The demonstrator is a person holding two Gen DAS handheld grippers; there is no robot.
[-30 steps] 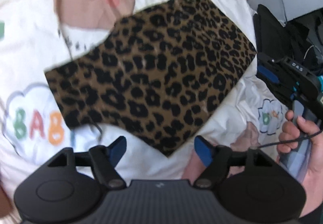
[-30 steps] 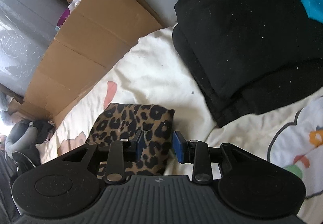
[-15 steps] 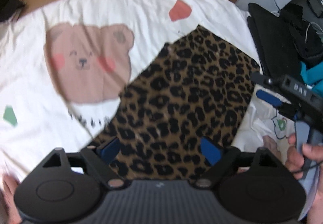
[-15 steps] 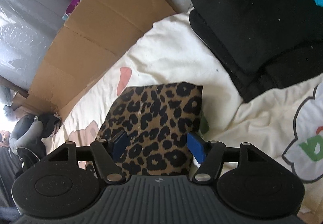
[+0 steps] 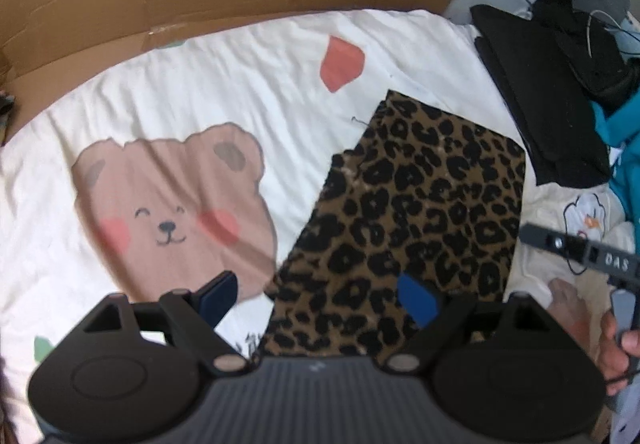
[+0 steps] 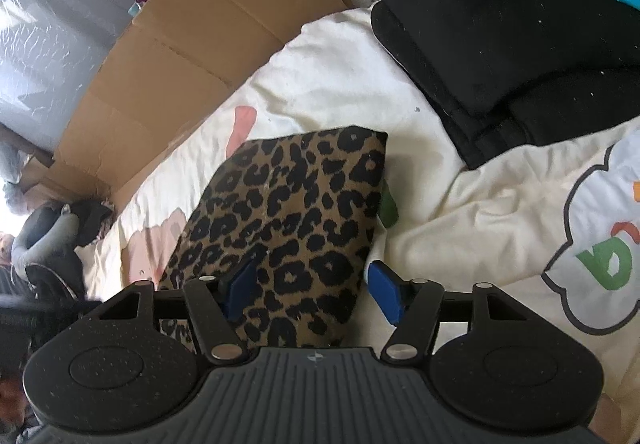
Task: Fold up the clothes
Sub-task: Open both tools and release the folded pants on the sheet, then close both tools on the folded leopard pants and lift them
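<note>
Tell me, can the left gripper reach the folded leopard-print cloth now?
Probably yes. The left gripper is open right over the near edge of the folded leopard-print cloth, which lies flat on the white printed bedsheet, with nothing between them.

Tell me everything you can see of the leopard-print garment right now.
The leopard-print garment is brown fabric with black spots, folded into a flat, roughly rectangular block with straight edges. It lies on the white cartoon-print bedsheet, right of the printed bear, beside the folded black clothes. Both grippers, left and right, are open above it; neither grips it.
</note>
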